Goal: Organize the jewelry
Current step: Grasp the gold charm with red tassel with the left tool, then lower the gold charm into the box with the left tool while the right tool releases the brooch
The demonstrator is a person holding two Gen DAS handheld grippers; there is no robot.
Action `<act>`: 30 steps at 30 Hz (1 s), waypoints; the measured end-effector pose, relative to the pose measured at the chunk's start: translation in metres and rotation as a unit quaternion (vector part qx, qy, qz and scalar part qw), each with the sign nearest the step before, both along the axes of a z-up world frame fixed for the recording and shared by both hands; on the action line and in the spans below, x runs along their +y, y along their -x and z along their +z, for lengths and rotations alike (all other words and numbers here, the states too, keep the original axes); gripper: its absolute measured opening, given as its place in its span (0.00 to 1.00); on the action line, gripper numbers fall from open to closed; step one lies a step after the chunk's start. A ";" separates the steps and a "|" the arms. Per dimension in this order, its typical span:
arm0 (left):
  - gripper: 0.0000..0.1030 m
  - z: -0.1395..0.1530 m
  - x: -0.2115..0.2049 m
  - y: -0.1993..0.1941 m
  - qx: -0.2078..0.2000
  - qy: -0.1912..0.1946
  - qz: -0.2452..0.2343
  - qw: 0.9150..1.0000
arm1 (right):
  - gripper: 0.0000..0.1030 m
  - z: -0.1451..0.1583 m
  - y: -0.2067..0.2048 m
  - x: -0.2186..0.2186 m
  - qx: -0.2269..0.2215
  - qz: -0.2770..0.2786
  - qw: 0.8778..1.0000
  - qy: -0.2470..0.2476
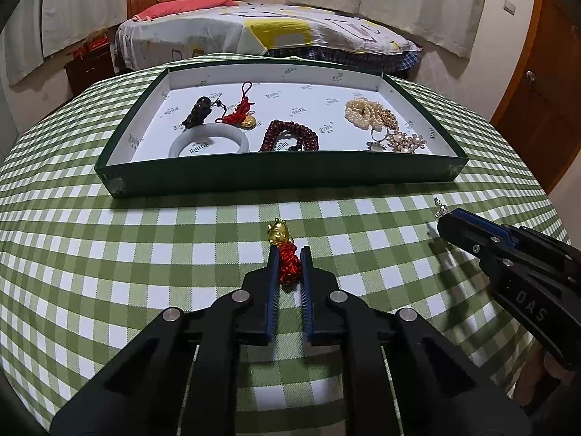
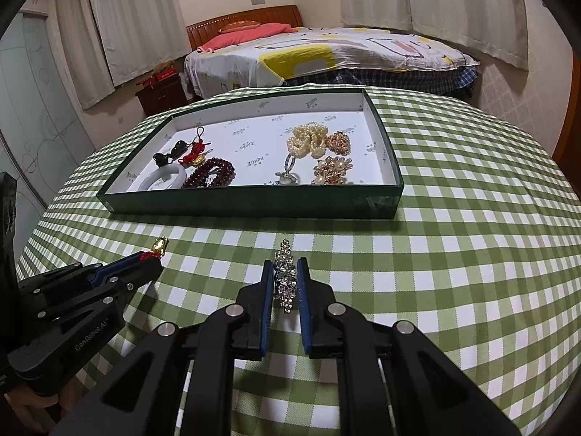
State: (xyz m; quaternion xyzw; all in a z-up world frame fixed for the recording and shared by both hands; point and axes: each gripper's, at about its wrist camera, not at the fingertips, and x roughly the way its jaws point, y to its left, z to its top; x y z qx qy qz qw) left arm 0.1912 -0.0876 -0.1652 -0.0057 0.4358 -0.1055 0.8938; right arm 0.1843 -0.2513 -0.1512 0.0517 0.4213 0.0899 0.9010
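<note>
Partly, fingers hide the red-corded charm.

**Cloth, card, metal and plastic**

Woven matt checked cloth is covering the counter. My left hand-held gripper is showing matt black plastic and ribbed blue pads, gripping knotted red cord under a glossy gold charm. The tray is looking like printed card. The brooch is glinting metal.
</note>
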 end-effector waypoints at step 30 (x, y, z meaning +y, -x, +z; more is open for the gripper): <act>0.11 0.076 0.013 -0.021 -0.099 0.033 -0.001 0.995 | 0.13 0.057 -0.035 0.017 -0.076 0.021 0.997 -0.017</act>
